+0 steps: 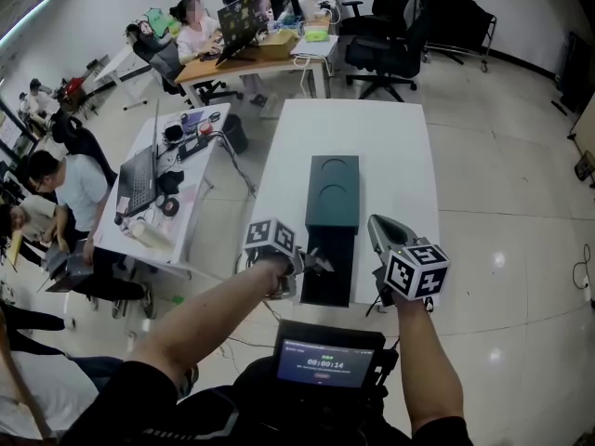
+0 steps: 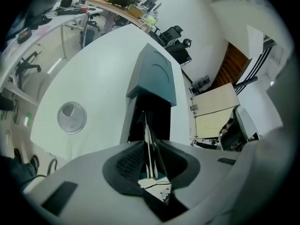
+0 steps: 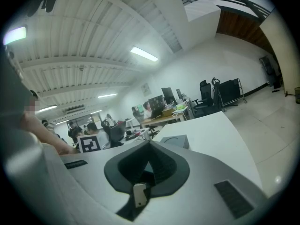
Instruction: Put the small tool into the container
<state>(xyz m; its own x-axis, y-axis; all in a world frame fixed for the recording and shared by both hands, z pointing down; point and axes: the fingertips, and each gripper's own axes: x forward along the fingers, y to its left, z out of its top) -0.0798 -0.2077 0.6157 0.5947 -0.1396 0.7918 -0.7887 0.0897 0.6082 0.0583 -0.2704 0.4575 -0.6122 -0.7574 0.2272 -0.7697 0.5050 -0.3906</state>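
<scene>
The left gripper point(image 2: 150, 159) pinches the small metal tool point(image 2: 147, 132) in its fingers, aimed at the teal container point(image 2: 154, 76). Lower it straight into the dark opening, then release. The right gripper point(image 3: 149, 167) has its fingers closed and empty.

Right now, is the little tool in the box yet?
Not yet. Done: the left claw has grabbed the small tool. In hand: it holds the tool just above the dark open end of the container. Left: lower it in and let go. The right claw waits beside, empty.
</scene>
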